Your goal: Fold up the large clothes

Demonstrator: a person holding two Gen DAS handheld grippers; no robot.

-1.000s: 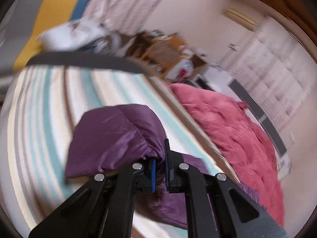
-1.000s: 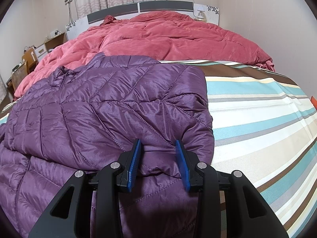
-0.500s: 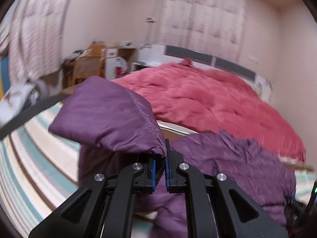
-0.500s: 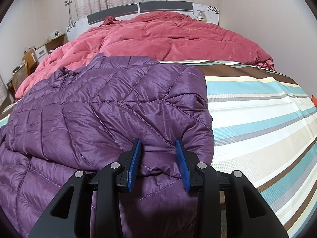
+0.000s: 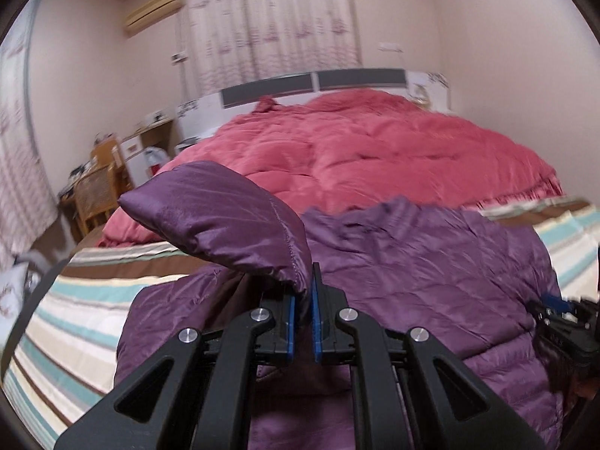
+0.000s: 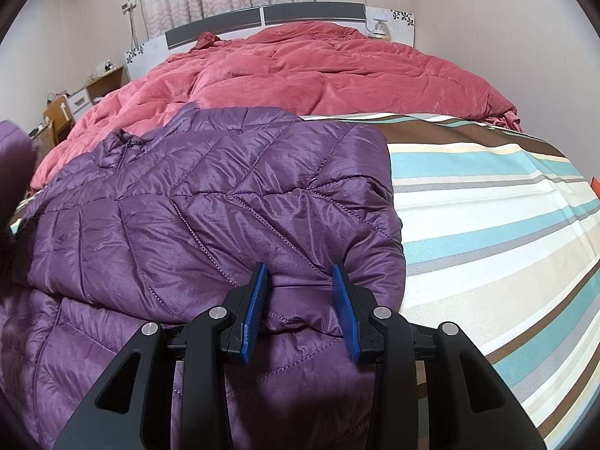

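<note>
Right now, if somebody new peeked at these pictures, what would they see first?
Probably the shiny purple puffer jacket spread on the striped bedsheet, near the foot of the bed. The left gripper pinches its sleeve cuff up in the air, while the right gripper sits on the jacket's folded edge. Behind lies a big rumpled red quilt by the headboard.

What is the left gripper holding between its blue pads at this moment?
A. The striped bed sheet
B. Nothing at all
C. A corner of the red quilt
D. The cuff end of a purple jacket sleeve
D. The left gripper is shut on the hemmed cuff of the purple sleeve, lifted above the jacket body.
</note>
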